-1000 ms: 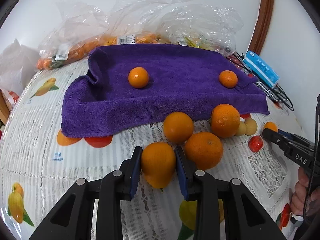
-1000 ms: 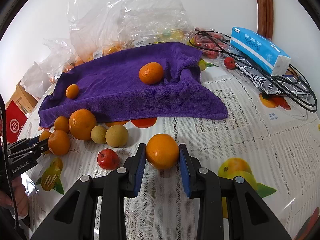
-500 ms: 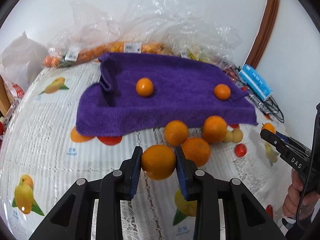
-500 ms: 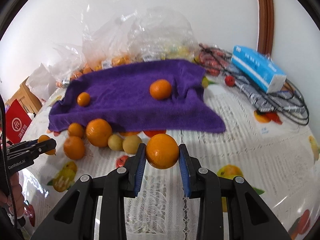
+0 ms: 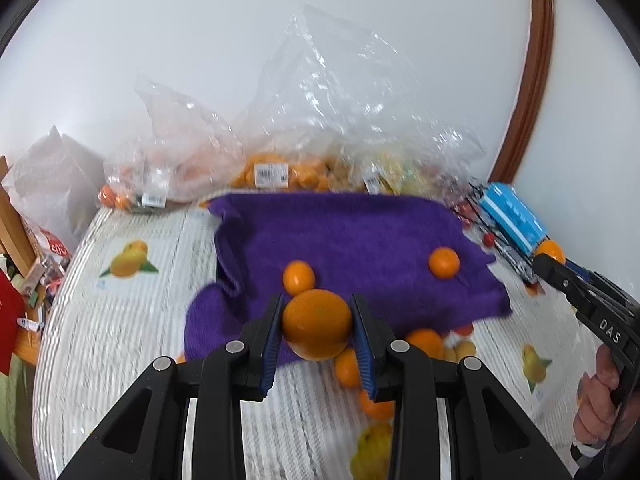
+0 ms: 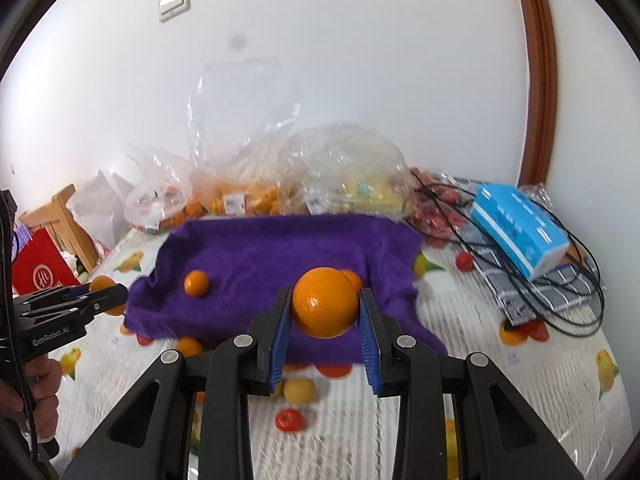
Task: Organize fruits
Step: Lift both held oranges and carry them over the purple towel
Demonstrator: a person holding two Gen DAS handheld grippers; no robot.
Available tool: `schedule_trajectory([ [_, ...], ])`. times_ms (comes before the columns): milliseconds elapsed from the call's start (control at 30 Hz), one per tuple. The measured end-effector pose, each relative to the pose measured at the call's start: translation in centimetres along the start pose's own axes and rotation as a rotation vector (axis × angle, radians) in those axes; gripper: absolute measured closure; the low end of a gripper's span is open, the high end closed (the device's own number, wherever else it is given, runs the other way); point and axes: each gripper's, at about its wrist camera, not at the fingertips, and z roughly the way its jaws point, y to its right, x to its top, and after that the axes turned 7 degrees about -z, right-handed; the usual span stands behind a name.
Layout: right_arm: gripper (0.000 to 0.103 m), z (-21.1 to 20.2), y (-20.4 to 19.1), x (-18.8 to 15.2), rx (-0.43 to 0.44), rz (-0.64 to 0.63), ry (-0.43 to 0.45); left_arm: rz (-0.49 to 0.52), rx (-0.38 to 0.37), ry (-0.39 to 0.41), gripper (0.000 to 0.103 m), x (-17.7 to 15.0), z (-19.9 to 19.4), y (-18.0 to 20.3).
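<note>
So both claws are loaded right now. The left claw [image 5: 317, 330] is clamped on an orange [image 5: 317, 324] and the right claw [image 6: 325, 314] is pinching its own orange [image 6: 325, 308], both up off the counter [image 6: 500, 360], hanging over the near edge of the purple towel [image 5: 360, 248].

What I'd worry about: round, smooth fruit held only at its two sides. Any wobble or quick swing and it could squirt out and roll, probably off the towel into the loose fruit below.

Going left to right from the left claw: a small tangerine [image 5: 298, 277] sits on the towel just past its tips, right where I'd guess a drop would go, so it could get knocked. Further right another tangerine [image 5: 443, 262] sits well clear. Below and right of the claw, a cluster of loose oranges [image 5: 425, 343] lies on the counter at the towel's edge.

From the right claw: a yellowish fruit [image 6: 300, 390] and a red one [image 6: 289, 419] lie under it, with a blue box [image 6: 520, 236] and cables [image 6: 576, 280] off to its right. Plastic bags [image 6: 248, 184] crowd the back edge, so overshooting isn't great either.
</note>
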Motion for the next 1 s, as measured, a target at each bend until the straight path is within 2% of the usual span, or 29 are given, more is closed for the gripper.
schedule_trajectory([
  [467, 0.071, 5.5, 0.3, 3.2, 0.049, 0.021, 0.019, -0.004, 0.011, 0.036, 0.072, 3.3, 5.4, 0.6],
  [600, 0.071, 7.5, 0.6, 2.3, 0.070, 0.038, 0.001, -0.009, 0.003, 0.033, 0.072, 2.9, 7.1, 0.3],
  [700, 0.071, 8.9, 0.8, 1.4, 0.062, 0.029, -0.038, -0.014, 0.027, 0.023, 0.072, 2.1, 8.0, -0.2],
  [1000, 0.071, 9.7, 0.7, 0.6, 0.045, 0.008, -0.057, -0.078, 0.034, 0.008, 0.072, 1.8, 9.1, -1.9],
])
